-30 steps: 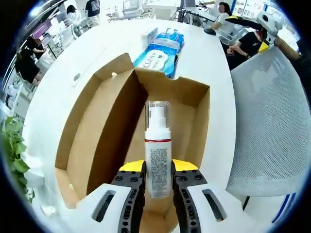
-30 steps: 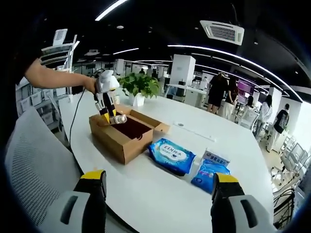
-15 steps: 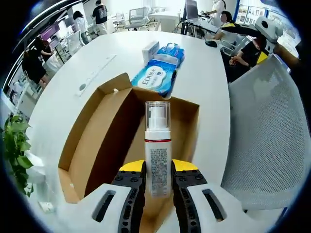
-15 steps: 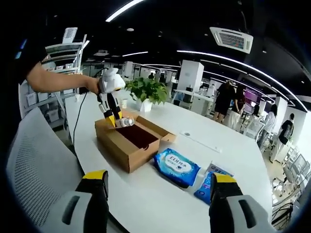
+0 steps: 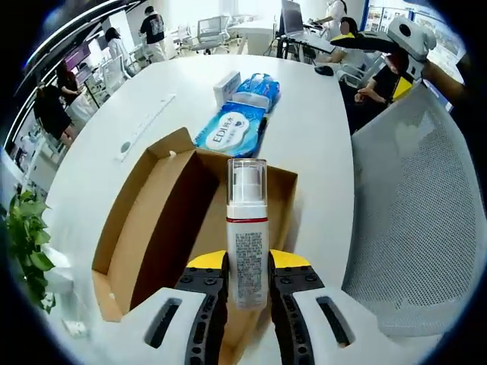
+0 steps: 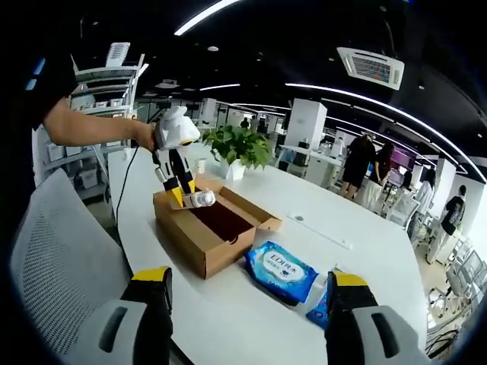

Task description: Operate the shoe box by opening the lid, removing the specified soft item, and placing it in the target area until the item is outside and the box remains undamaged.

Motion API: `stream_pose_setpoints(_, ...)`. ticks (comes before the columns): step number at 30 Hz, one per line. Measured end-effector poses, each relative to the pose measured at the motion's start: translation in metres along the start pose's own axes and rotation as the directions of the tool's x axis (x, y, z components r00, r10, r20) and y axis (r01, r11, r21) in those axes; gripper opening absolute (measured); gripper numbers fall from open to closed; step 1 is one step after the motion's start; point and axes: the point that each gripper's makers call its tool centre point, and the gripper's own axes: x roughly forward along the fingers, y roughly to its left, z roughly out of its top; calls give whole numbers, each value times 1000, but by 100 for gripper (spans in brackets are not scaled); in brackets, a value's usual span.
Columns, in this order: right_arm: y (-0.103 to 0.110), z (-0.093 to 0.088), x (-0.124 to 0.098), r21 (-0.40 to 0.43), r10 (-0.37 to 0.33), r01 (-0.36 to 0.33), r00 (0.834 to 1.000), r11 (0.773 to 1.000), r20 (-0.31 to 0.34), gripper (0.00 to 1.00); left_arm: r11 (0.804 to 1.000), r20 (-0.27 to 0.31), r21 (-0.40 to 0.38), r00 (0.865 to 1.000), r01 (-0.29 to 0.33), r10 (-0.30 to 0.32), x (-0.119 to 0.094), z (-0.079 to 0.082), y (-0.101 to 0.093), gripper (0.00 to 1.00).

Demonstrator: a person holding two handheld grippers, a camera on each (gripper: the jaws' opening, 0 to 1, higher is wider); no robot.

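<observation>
In the left gripper view my left gripper (image 5: 247, 280) is shut on a white pump bottle (image 5: 246, 236) with a clear cap, held above the open brown shoe box (image 5: 152, 228). The box interior looks dark and bare from here. In the right gripper view the same box (image 6: 217, 232) stands on the white table, with the left gripper (image 6: 190, 199) and the bottle (image 6: 202, 199) over its near-left corner, a person's arm behind them. My right gripper (image 6: 247, 312) is open, far from the box, nothing between its jaws.
A blue wet-wipes pack (image 5: 230, 129) (image 6: 280, 268) and smaller blue packs (image 5: 257, 80) lie beyond the box on the white table (image 5: 319, 122). A grey mesh chair (image 5: 411, 213) stands beside the table. A potted plant (image 6: 240, 148) stands behind the box. People stand in the background.
The left gripper has lifted the bottle higher, so the box looks smaller beneath it. The right gripper's view has drifted slightly; its jaws stay open.
</observation>
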Motion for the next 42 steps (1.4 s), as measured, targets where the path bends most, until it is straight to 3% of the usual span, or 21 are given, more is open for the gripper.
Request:
stream_pose_setpoints(10, 9, 19, 11, -53, 33, -30, 998, 998, 47, 75, 998, 16, 53, 1000, 25, -25, 3, 7, -18, 18)
stream_pose_setpoints(15, 16, 23, 15, -72, 61, -56, 996, 996, 66, 67, 997, 33, 58, 998, 48, -50, 3, 11, -26, 18)
stream_pose_setpoints(20, 21, 25, 19, -80, 78, -73, 995, 994, 68, 66, 995, 39, 70, 997, 69, -72, 5, 13, -35, 18)
stream_pose_setpoints(35, 34, 31, 32, -110, 138, -128, 987, 986, 88, 51, 979, 90, 122, 981, 163, -174, 12, 34, -62, 18)
stream_pose_setpoints(42, 42, 30, 36, -120, 173, -163, 982, 979, 80, 50, 971, 99, 136, 973, 196, -211, 16, 39, -72, 18)
